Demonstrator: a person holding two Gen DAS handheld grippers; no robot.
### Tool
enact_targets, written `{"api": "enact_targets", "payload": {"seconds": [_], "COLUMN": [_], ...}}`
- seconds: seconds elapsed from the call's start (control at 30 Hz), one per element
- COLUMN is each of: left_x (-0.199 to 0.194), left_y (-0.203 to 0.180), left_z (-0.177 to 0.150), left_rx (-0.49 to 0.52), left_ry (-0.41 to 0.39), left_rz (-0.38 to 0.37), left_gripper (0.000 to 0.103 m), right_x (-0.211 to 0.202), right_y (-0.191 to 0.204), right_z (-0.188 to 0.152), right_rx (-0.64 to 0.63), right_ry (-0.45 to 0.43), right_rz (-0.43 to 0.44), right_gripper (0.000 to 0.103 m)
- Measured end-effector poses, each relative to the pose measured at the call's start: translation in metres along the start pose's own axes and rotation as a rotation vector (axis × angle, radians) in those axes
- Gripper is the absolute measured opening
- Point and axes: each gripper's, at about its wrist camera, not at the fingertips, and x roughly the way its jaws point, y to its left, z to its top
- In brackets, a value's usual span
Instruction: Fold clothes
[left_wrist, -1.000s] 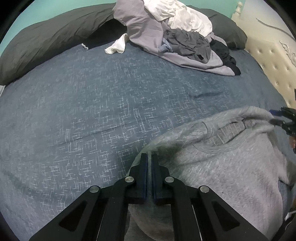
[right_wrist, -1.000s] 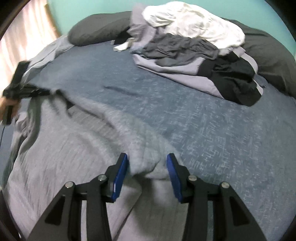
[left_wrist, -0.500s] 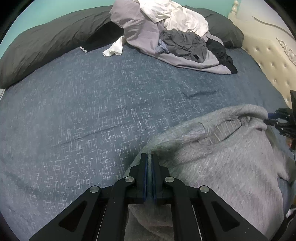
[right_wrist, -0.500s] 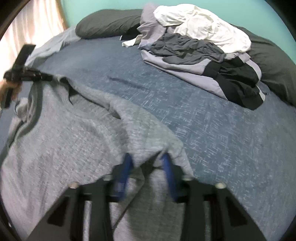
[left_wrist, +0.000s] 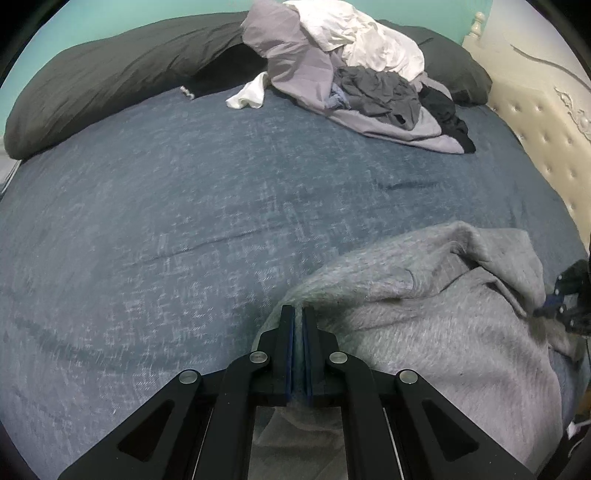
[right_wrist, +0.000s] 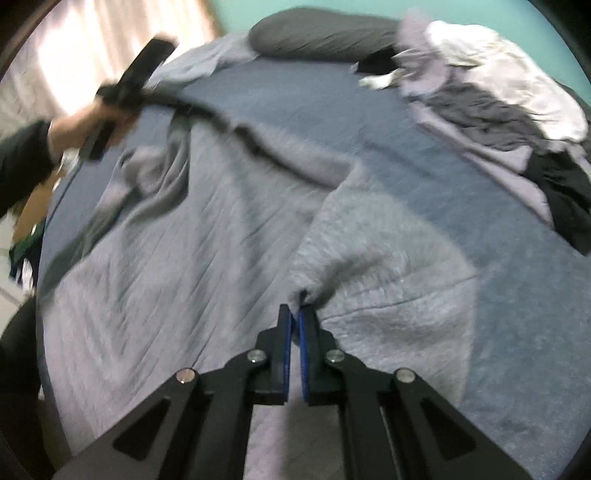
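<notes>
A grey sweatshirt (left_wrist: 436, 325) lies crumpled on the blue bedspread (left_wrist: 184, 206), its body spread wide in the right wrist view (right_wrist: 192, 280). My left gripper (left_wrist: 298, 314) is shut on one edge of the sweatshirt. My right gripper (right_wrist: 294, 314) is shut on another bunched edge of it. Each gripper shows in the other's view: the right one (left_wrist: 569, 295) at the far right, the left one (right_wrist: 125, 85) at upper left, held by a hand. The cloth stretches between them, lifted off the bed.
A pile of unfolded clothes (left_wrist: 362, 81), white, lilac, dark grey and black, sits at the far side of the bed. Dark pillows (left_wrist: 110, 74) lie along the teal wall. A cream tufted headboard (left_wrist: 546, 140) stands at right. A curtain (right_wrist: 74, 55) hangs at left.
My right gripper has gone from open to shut on the sweatshirt's edge. Both grippers have lifted, pulling the cloth taut. The left gripper stayed shut.
</notes>
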Motion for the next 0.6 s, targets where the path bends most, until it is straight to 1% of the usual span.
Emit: {"api": "enact_targets", "payload": {"seconds": [0.13, 0.17, 0.3, 0.37, 0.43, 0.5, 0.53, 0.57, 0.6], "left_x": [0.002, 0.002, 0.004, 0.004, 0.004, 0.003, 0.002, 0.002, 0.002], "left_y": [0.004, 0.004, 0.003, 0.003, 0.003, 0.003, 0.003, 0.003, 0.002], "left_z": [-0.007, -0.008, -0.01, -0.011, -0.011, -0.011, -0.011, -0.01, -0.01], "left_rx": [-0.005, -0.006, -0.011, -0.013, -0.015, -0.019, -0.022, -0.024, -0.025], "left_ry": [0.014, 0.015, 0.01, 0.007, 0.003, -0.001, -0.002, -0.003, -0.004], "left_rz": [0.004, 0.003, -0.003, -0.004, -0.005, -0.007, -0.006, -0.005, -0.007], "left_gripper": [0.004, 0.004, 0.004, 0.004, 0.004, 0.004, 0.004, 0.004, 0.004], "right_x": [0.01, 0.009, -0.012, -0.024, -0.025, -0.02, -0.018, -0.016, -0.013], "right_y": [0.0, -0.003, -0.019, -0.023, -0.032, -0.044, -0.05, -0.056, -0.062], "right_z": [-0.008, -0.008, -0.003, -0.001, 0.007, 0.017, 0.021, 0.026, 0.031], "right_rx": [0.028, 0.037, 0.074, 0.079, 0.104, 0.138, 0.155, 0.172, 0.189], "right_ry": [0.042, 0.045, 0.012, -0.021, -0.029, -0.025, -0.023, -0.021, -0.019], "right_rz": [0.029, 0.029, 0.035, 0.032, 0.008, -0.025, -0.042, -0.059, -0.076], "right_gripper": [0.004, 0.007, 0.008, 0.009, 0.01, 0.013, 0.017, 0.025, 0.027]}}
